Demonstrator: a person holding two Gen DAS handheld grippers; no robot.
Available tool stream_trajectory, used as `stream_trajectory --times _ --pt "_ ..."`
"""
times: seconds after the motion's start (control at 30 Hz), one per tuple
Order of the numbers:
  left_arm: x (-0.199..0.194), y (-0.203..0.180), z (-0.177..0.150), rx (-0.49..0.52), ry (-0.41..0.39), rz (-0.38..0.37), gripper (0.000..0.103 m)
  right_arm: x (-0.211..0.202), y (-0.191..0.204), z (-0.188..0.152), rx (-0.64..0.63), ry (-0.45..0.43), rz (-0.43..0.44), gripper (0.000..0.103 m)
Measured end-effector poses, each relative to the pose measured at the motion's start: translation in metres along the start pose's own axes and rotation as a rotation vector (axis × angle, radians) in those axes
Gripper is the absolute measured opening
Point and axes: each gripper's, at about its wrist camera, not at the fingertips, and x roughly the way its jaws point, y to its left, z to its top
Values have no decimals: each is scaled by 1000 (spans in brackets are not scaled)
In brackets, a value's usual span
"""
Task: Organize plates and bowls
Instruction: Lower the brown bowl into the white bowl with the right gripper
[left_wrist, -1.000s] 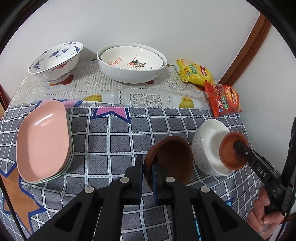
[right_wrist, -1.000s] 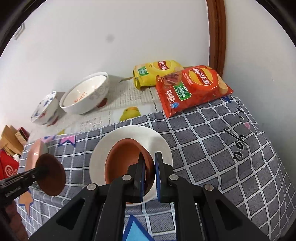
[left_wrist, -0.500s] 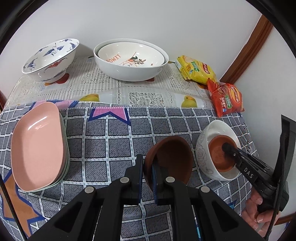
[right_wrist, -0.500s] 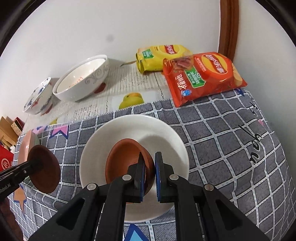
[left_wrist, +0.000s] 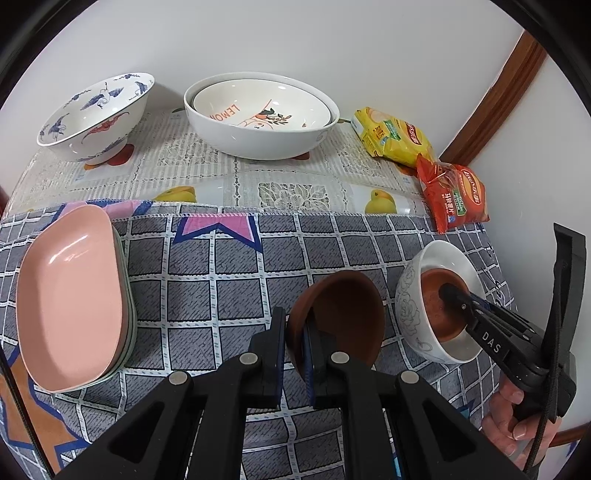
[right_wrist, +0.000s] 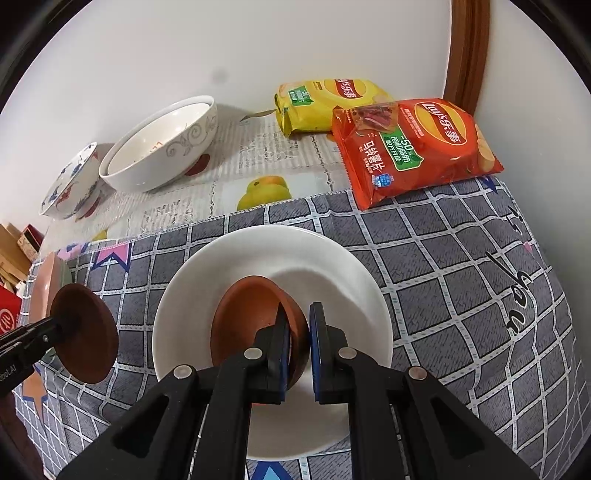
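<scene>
Brown bowl seated inside white bowl at counter's 4 o'clock, rim pinched between right gripper jaws, nearly closed. Second brown bowl held tilted at centre, rim clamped by left gripper jaws, narrow gap. Matte terracotta look, small, round. Likely light, stiff, chippable; best gripped at rim, set down gently. Pink plates stacked at 9 o'clock.
</scene>
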Motion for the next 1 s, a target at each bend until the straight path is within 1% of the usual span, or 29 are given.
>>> stream_trajectory --times 0.27,0.4,0.6,0.8,0.93,1.0 --pt "2 1 0 -2 5 -4 9 8 5 -1 -49 38 -86 10" --pt "1 1 0 -3 6 -8 9 9 9 -2 -73 38 -110 10" --pt "1 1 -1 -5 6 -7 9 11 13 -3 -85 46 -124 13" --pt "-5 4 -3 3 6 -6 9 14 17 -2 -110 52 -162 17" --pt "-8 4 -4 7 -1 -5 9 15 20 -5 -133 46 -202 17" --pt "-10 3 -5 10 -4 -2 9 14 20 -5 -128 46 -205 17"
